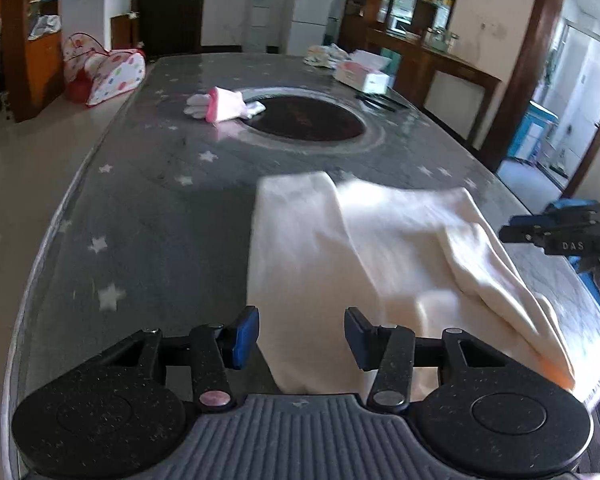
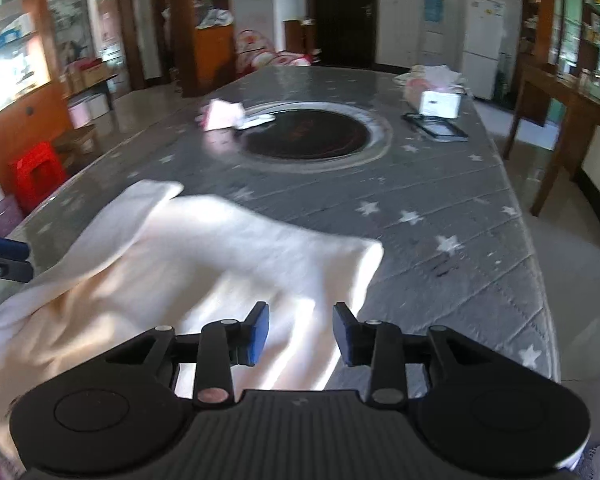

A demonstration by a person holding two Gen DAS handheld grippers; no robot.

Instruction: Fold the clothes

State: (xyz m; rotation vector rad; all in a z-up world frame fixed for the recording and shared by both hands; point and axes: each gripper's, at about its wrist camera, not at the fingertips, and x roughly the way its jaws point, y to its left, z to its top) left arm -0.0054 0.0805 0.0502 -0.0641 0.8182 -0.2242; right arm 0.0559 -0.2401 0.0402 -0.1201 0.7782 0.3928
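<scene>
A: How is the cream garment lying?

B: It is being left rumpled, partly doubled, on the tabletop near edge. Both the left tool and right tool are being held apart, empty, above it.

A: Advice?

B: Edges should be matched, creases smoothed. "DAS" is being shown on the right tool.

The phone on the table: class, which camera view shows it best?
The right wrist view: the phone lies flat, its whole outline clear, beside the tissue box. The left wrist view shows only a thin dark sliver near the far table edge.
</scene>
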